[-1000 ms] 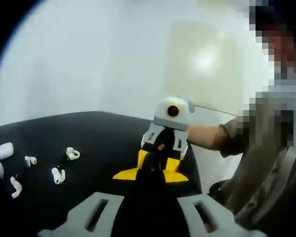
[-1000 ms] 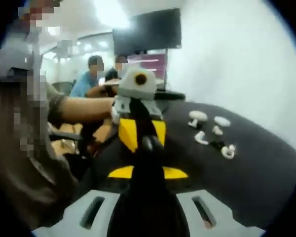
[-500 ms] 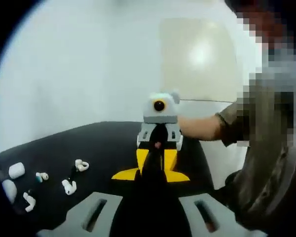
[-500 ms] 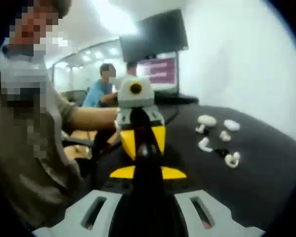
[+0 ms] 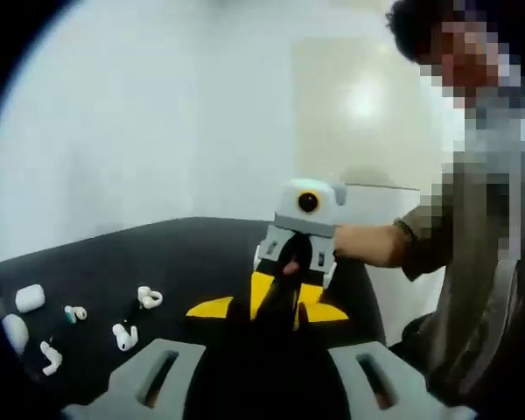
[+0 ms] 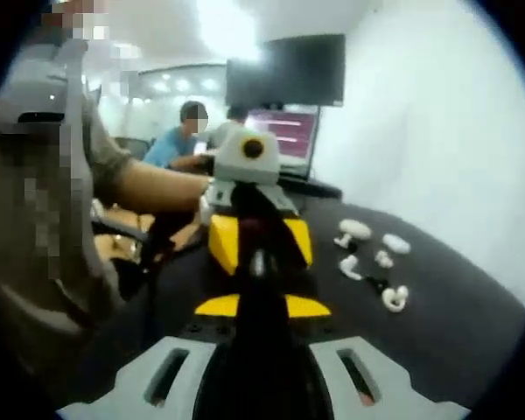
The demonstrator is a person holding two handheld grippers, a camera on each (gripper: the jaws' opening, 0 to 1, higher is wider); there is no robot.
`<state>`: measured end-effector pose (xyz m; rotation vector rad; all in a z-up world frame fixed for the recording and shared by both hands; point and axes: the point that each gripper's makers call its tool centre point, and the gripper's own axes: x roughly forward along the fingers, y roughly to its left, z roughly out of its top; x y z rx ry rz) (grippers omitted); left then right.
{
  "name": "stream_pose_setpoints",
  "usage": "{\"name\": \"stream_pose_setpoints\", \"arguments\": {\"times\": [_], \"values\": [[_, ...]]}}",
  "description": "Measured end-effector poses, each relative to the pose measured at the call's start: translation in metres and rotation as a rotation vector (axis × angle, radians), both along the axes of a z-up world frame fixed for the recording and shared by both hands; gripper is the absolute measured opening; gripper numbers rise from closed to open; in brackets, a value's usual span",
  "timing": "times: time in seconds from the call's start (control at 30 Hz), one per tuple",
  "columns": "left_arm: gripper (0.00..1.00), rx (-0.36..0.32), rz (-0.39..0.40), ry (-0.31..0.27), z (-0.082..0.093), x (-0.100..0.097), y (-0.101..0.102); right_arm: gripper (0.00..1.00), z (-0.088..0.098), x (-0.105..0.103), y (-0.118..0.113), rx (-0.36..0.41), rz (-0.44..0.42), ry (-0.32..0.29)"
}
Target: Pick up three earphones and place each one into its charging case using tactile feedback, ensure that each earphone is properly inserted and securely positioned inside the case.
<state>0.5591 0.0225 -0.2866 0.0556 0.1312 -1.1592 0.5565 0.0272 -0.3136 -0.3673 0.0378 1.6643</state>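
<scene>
Right now my two claws face each other tip to tip above the black table (image 5: 184,254): my right gripper (image 5: 280,302) sits at centre frame in the left gripper view, my left gripper (image 6: 258,262) at centre in the right gripper view, both clenched on nothing. White earphones (image 5: 124,334) and a charging case (image 5: 30,298) lie at lower left, well apart from either claw.

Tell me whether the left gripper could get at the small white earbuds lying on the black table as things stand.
Probably yes. The small white earbuds lie loose and uncovered on the black table, nothing standing around them. The left gripper faces the right gripper nose to nose, away from them, so it would have to swing over.
</scene>
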Motion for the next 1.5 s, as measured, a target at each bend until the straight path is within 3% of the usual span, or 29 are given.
{"name": "stream_pose_setpoints", "arguments": {"times": [0.1,0.2,0.33,0.37,0.47,0.57,0.67,0.73,0.77,0.8,0.83,0.9,0.97,1.1,1.2,1.27,1.3,1.33,1.37,1.43,1.5], "values": [[0.21,0.062,-0.017,0.003,-0.009,-0.003,-0.003,0.18,0.0,0.0,0.001,-0.001,0.0,0.002],[0.17,0.079,-0.03,0.019,-0.008,-0.004,-0.006,0.18,-0.001,0.0,0.002,-0.003,0.003,0.003],[0.15,0.112,-0.037,0.087,-0.01,-0.002,-0.005,0.19,-0.003,0.0,0.003,-0.009,-0.004,-0.01],[0.15,0.114,-0.048,0.124,-0.011,-0.005,-0.005,0.19,-0.004,0.0,0.003,-0.011,-0.003,-0.021],[0.14,0.041,-0.065,0.289,-0.006,-0.006,-0.005,0.19,-0.004,-0.002,0.003,-0.008,0.009,-0.079],[0.13,-0.021,-0.074,0.415,-0.003,-0.005,-0.004,0.18,-0.004,-0.005,0.004,-0.006,0.023,-0.121],[0.14,-0.057,-0.07,0.457,-0.002,-0.002,-0.004,0.18,-0.004,-0.005,0.004,-0.004,0.022,-0.129],[0.14,-0.061,-0.072,0.458,-0.002,-0.002,-0.004,0.18,-0.003,-0.005,0.004,-0.001,0.022,-0.136],[0.13,-0.094,-0.029,0.433,0.003,0.006,-0.002,0.18,-0.003,-0.005,0.003,-0.001,0.022,-0.134],[0.12,-0.076,0.009,0.38,0.002,0.014,0.003,0.18,-0.003,-0.006,0.003,0.001,0.029,-0.133],[0.14,-0.081,0.008,0.353,0.004,0.015,0.005,0.18,-0.003,-0.006,0.004,0.002,0.023,-0.116],[0.15,-0.098,0.012,0.374,0.003,0.016,0.008,0.18,-0.003,-0.005,0.004,-0.003,0.018,-0.074],[0.17,-0.097,0.015,0.35,0.004,0.016,0.012,0.18,-0.004,-0.004,0.003,-0.01,0.009,-0.01],[0.23,-0.201,0.022,0.307,0.024,0.013,0.024,0.18,-0.004,0.0,0.002,-0.018,-0.002,0.051],[0.24,-0.108,0.031,0.305,0.004,0.002,0.036,0.18,-0.005,0.001,0.002,-0.023,-0.005,0.086],[0.23,-0.089,0.039,0.301,-0.009,-0.003,0.042,0.18,-0.005,0.0,0.002,-0.025,-0.008,0.092],[0.22,-0.083,0.069,0.242,-0.004,0.002,0.044,0.18,-0.005,0.0,0.002,-0.026,-0.009,0.093],[0.22,-0.127,0.069,0.201,0.005,0.002,0.04,0.18,-0.005,0.0,0.002,-0.026,-0.01,0.093],[0.22,-0.148,0.05,0.194,0.008,0.0,0.038,0.18,-0.005,0.0,0.001,-0.026,-0.004,0.101],[0.24,-0.115,0.01,0.224,0.001,-0.007,0.033,0.18,-0.005,-0.001,-0.001,-0.032,0.004,0.2],[0.24,-0.052,0.013,0.215,-0.009,-0.008,0.032,0.18,-0.001,0.004,-0.003,-0.024,-0.005,0.27]]}}
